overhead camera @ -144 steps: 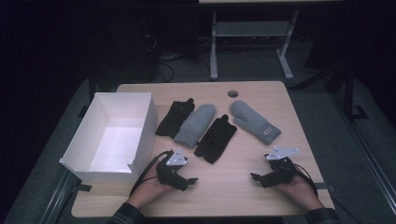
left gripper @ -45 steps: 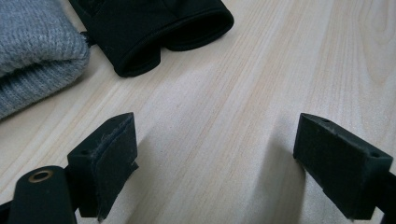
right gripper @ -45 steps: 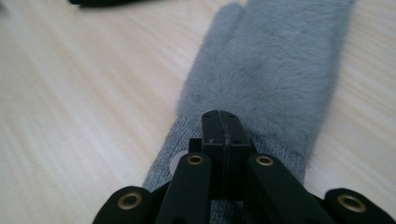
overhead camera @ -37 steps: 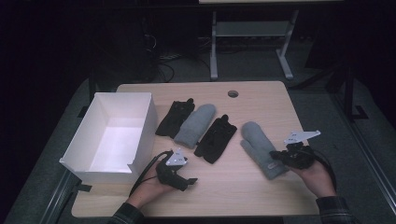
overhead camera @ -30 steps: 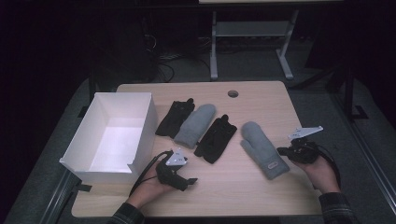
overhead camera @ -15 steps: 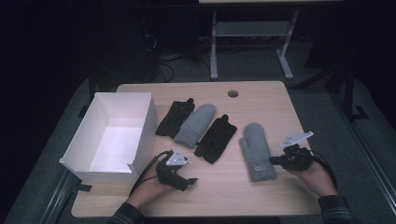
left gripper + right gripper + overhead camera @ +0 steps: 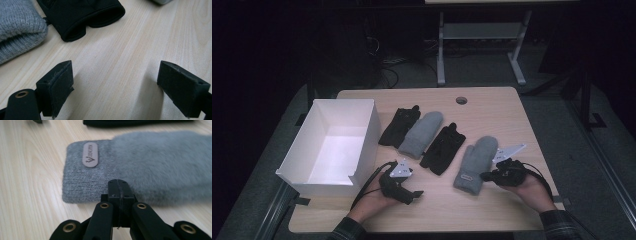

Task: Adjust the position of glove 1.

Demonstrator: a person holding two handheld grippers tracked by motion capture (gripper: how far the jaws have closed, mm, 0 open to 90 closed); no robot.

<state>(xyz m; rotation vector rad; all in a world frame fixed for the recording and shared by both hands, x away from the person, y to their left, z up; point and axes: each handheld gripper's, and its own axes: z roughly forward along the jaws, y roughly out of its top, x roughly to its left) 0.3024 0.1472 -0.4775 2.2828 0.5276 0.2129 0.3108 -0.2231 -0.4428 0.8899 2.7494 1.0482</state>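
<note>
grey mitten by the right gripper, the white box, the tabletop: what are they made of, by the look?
Grey mitten: fuzzy, fleece-like pile on the body, fine rib-knit cuff, with a small matte oval patch, possibly faux leather. White box: thin, flat matte walls with sharp folds, likely cardboard or foam board. Tabletop: pale wood grain, smooth satin sheen, probably laminate rather than solid wood.

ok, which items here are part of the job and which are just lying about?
In the job:
- right gripper, shut
- grey mitten at its jaws

Lying about:
- white box
- second grey mitten
- two black gloves
- left gripper, open, idle
</note>
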